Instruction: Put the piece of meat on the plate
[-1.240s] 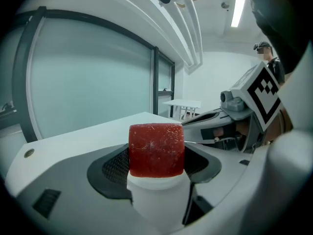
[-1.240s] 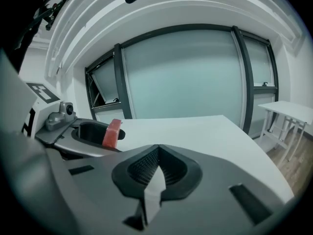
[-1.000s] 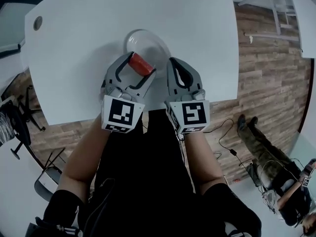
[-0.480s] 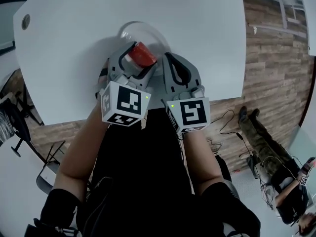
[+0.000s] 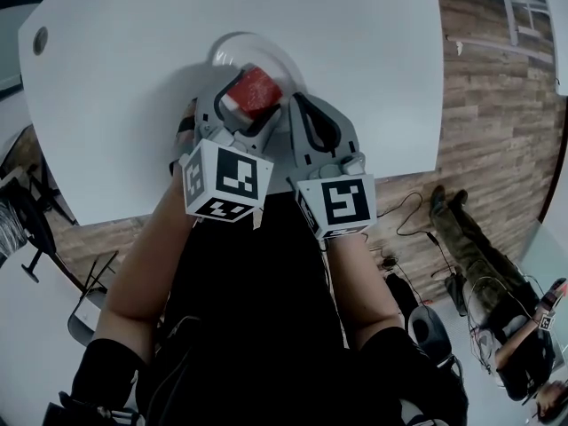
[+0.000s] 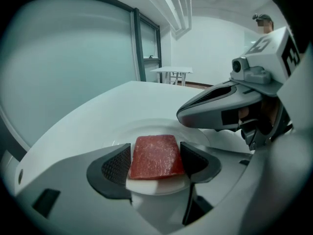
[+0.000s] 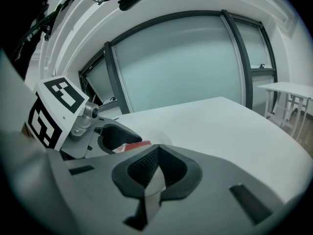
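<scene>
Red meat [image 5: 256, 90] is squeezed in the left tool [image 6: 155, 163] right over the plate [image 5: 232, 46] on the bench [image 5: 373, 51], so it seems only letting go is left; the right tool [image 7: 155, 168] is closed, empty.

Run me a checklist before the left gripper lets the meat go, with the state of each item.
1. The piece of meat is clamped in the left gripper, with its fingers pressing on both sides: ok.
2. The meat is over the plate, not over the bare table: ok in the head view.
3. The meat is low enough to rest on the plate: cannot tell; the contact underneath is hidden.
4. The right gripper is out of the way: ok; it is shut, empty and beside the left gripper.
5. The landing spot on the plate is free: ok where visible; the rest is covered by the grippers.
</scene>
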### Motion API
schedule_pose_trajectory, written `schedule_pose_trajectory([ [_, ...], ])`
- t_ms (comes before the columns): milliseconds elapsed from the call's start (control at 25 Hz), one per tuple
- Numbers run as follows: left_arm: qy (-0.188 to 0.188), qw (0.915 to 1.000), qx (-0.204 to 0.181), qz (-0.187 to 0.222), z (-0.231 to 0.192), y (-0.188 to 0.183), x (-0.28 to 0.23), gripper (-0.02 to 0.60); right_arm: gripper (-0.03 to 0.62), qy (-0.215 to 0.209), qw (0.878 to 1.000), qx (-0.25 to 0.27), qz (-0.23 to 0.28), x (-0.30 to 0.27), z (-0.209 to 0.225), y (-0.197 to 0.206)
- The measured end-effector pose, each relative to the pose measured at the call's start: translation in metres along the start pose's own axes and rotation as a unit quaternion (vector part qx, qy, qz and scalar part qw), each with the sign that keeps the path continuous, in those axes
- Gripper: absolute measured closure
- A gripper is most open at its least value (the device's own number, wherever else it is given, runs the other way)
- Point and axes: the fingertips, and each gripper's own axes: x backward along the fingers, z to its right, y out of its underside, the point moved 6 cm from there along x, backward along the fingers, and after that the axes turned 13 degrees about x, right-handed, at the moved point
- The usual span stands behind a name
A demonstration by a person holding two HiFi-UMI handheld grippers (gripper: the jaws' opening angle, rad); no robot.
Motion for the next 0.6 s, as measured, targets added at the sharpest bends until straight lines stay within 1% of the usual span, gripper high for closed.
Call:
schedule_pose_trajectory([
  [120, 0.0, 0.9998, -0.017, 0.009, 0.003, -0.003, 0.002, 0.265, 0.591, 0.0, 1.0, -0.001, 0.002, 0.003, 0.001, 0.0],
  [200, 0.002, 0.9996, -0.019, 0.02, 0.004, -0.008, 0.003, 0.265, 0.591, 0.001, 1.0, 0.0, 0.004, 0.004, 0.003, -0.002],
  [280, -0.004, 0.9992, -0.014, 0.036, 0.001, -0.013, 0.007, 0.265, 0.591, 0.001, 1.0, 0.001, 0.008, 0.005, 0.005, -0.005],
  [360, -0.002, 0.9987, 0.003, 0.051, -0.001, -0.017, 0.018, 0.265, 0.591, -0.002, 1.0, 0.005, 0.014, 0.011, 0.004, -0.012],
  [440, 0.021, 0.9968, 0.028, 0.071, 0.0, -0.023, 0.035, 0.265, 0.591, -0.005, 1.0, 0.017, 0.022, 0.023, 0.001, -0.028],
  [520, 0.053, 0.9927, 0.044, 0.1, 0.0, -0.033, 0.057, 0.265, 0.591, -0.007, 0.999, 0.037, 0.036, 0.035, 0.001, -0.05],
  [600, 0.061, 0.9889, 0.046, 0.128, -0.005, -0.043, 0.079, 0.265, 0.591, -0.012, 0.997, 0.061, 0.054, 0.046, 0.001, -0.073],
])
